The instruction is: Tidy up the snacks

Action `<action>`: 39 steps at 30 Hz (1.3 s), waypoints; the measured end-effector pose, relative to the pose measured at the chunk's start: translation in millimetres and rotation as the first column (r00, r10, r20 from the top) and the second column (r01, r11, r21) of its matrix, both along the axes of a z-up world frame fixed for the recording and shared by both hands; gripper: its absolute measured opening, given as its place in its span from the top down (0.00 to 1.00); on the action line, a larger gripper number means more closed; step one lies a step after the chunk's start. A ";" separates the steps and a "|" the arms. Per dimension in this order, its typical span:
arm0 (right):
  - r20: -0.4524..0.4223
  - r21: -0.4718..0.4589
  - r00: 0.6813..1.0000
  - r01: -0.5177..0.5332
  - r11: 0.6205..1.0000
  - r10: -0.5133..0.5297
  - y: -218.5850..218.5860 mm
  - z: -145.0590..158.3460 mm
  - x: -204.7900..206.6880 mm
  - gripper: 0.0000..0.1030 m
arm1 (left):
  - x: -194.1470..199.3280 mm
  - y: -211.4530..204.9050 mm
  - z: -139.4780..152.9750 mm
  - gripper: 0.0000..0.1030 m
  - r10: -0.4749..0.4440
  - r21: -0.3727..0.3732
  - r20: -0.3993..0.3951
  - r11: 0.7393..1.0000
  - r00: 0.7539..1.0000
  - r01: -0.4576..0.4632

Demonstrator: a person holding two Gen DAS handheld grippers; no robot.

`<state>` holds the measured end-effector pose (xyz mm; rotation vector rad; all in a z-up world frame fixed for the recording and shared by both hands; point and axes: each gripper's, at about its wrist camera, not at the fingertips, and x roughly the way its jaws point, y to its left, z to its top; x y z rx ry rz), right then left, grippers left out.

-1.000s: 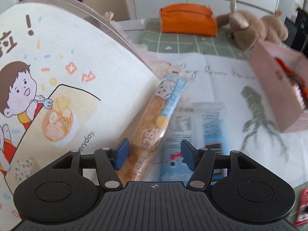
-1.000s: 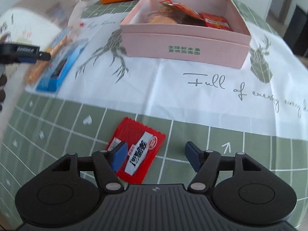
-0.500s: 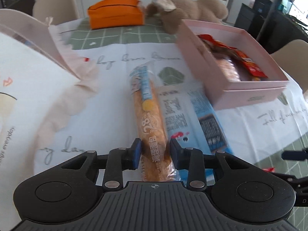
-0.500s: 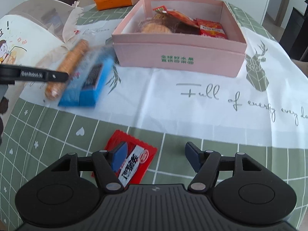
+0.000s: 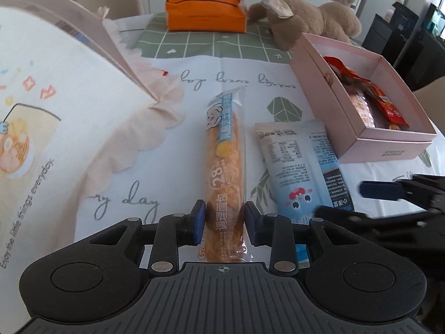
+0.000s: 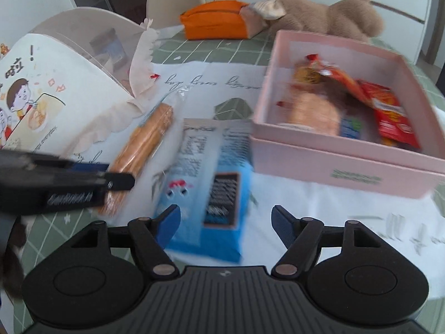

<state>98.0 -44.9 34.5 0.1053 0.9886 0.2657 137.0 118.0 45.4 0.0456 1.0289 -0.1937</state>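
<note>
Bag point(image 5: 41, 105) fills the left of frame. At centre the left gripper point(image 5: 224, 222) pinches the near end of the bread stick point(image 5: 224, 167) — lengthwise, ready to lift. Just right lies the blue pouch point(image 5: 303, 167), straddled by the wide-open, empty right gripper point(image 6: 225, 222). Far right — the pink box point(image 6: 347, 164), already holding snacks.

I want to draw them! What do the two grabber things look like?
Both the left gripper and the right gripper are black plastic with a ribbed middle, round discs at the sides, silver rivets and blue finger pads. The left has white lettering along its side.
</note>
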 end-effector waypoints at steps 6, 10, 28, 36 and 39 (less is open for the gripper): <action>0.001 -0.073 0.992 -0.122 0.990 0.122 25.4 -6.5 0.9 0.51 | -2.0 2.0 0.2 0.66 -0.007 -0.049 -0.024 0.999 1.000 0.005; -0.020 -0.047 0.987 -0.162 0.986 0.161 18.7 -4.6 -17.2 0.60 | -9.3 -12.1 0.5 0.66 -0.039 -0.067 -0.042 0.997 0.998 0.037; -0.020 -0.109 0.998 0.056 0.993 -0.058 -78.7 -1.4 -117.0 0.40 | -68.8 -94.8 1.0 0.65 -0.196 -0.010 -0.031 0.981 0.980 0.196; -0.051 -0.152 0.998 -0.036 0.988 0.029 -54.3 -14.6 -137.1 0.24 | -69.5 -88.3 1.9 0.66 -0.175 -0.019 -0.041 0.984 0.984 0.175; -0.026 -0.184 1.000 -0.021 0.983 0.017 -62.4 -15.4 -128.7 0.21 | -69.5 -82.7 2.0 0.67 -0.160 -0.029 -0.042 0.987 0.986 0.159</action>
